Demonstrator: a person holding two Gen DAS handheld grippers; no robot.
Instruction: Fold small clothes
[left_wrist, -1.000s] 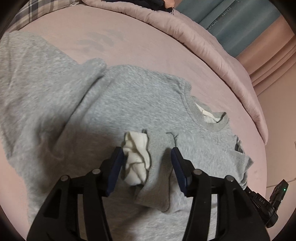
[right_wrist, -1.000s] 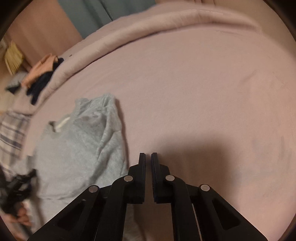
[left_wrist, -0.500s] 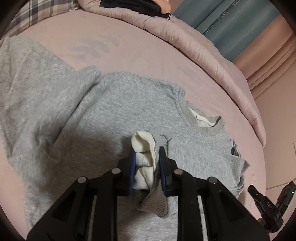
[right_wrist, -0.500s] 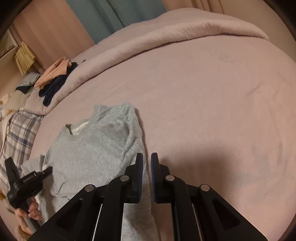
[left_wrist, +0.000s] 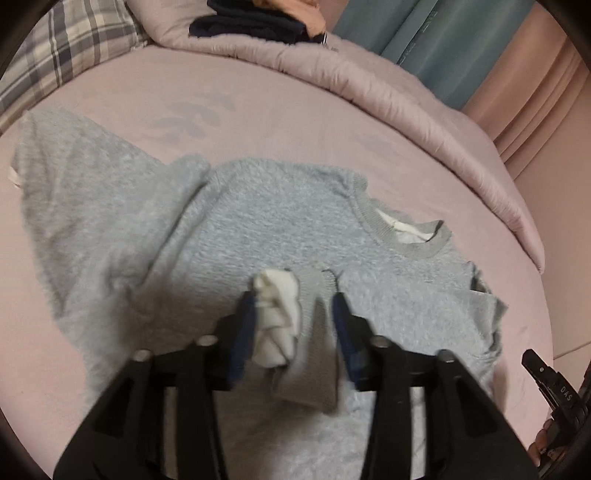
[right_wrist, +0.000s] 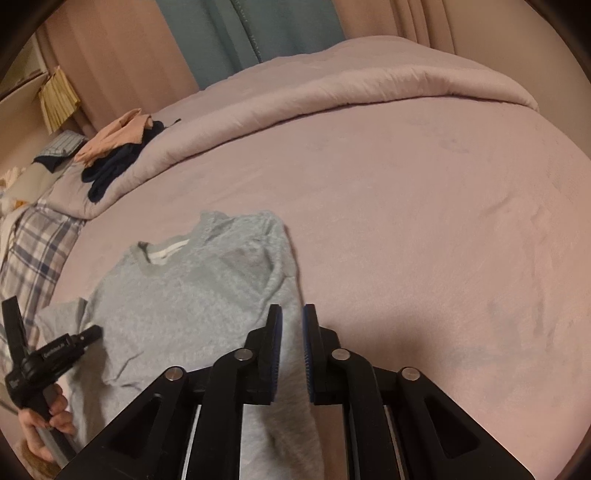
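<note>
A small grey sweatshirt (left_wrist: 280, 221) lies on the pink bed, collar (left_wrist: 402, 236) to the right. Its sleeve is folded over the chest; the grey cuff (left_wrist: 317, 354) with a white inner lining (left_wrist: 277, 317) lies between the fingers of my left gripper (left_wrist: 293, 299). The left gripper is open around the cuff and not clamping it. In the right wrist view the sweatshirt (right_wrist: 177, 302) lies to the left. My right gripper (right_wrist: 292, 314) hovers over its right edge, nearly closed and holding nothing.
A rolled pink duvet (left_wrist: 406, 96) borders the far side of the bed, with dark and peach clothes (right_wrist: 118, 155) piled on it. A plaid pillow (left_wrist: 66, 48) lies at the far left. Bare pink bed sheet (right_wrist: 424, 221) stretches to the right of the sweatshirt.
My left gripper closed on the sleeve cuff half a second ago and has now opened again, leaving the cuff on the chest. The right gripper has moved back and up, showing more of the sweatshirt.
</note>
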